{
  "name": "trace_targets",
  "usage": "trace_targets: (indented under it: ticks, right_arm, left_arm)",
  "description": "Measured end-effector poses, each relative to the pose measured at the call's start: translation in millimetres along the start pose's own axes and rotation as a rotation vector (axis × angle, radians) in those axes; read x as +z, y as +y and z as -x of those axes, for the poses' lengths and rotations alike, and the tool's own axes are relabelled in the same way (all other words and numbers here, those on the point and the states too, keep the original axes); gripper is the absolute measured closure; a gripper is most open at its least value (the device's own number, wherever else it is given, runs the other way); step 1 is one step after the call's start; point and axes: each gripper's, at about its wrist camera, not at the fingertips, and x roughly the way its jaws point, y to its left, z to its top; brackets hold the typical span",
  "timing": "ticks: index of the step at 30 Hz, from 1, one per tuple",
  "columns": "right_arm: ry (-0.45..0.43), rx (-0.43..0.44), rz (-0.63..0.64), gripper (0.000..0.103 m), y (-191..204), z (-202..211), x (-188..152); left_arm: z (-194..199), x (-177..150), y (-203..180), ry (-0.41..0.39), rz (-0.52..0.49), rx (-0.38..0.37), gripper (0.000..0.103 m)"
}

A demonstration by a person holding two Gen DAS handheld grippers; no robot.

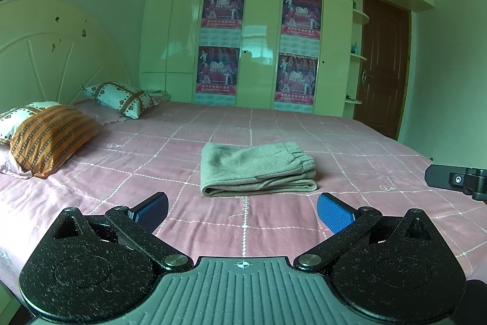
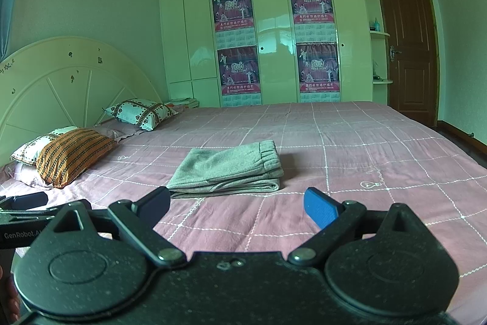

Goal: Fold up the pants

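The grey fleece pants (image 1: 257,168), already folded into a compact rectangular stack with the gathered elastic waistband on top at the right end, lie flat near the middle of the pink checked bed cover (image 1: 350,142). The layers look soft, thick and light; they will likely sag and slide apart if lifted by a single ply, so a hold should take the whole stack at the rounded fold on its left end, or pinch through all layers at the near edge. The fabric seems grippy rather than slippery, and nothing about it is fragile.

Nearer than the pants, the left tool (image 1: 242,210) hovers over the cover with its blue-padded fingers spread wide, holding nothing. The right tool (image 2: 237,204) is likewise spread and empty, well short of the pants. The fold looks essentially done.

Left of the pants, by the cream arched headboard (image 2: 61,81), rest an orange striped pillow (image 2: 71,154) and a white patterned pillow (image 2: 138,111).
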Motion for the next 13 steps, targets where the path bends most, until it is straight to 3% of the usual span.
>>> trace_targets:
  ticks: [13]
  right_arm:
    - [0.0, 0.0, -0.001, 0.014, -1.4, 0.2, 0.2]
  left_arm:
    - [2.9, 4.3, 3.6, -0.023, 0.014, 0.029, 0.0]
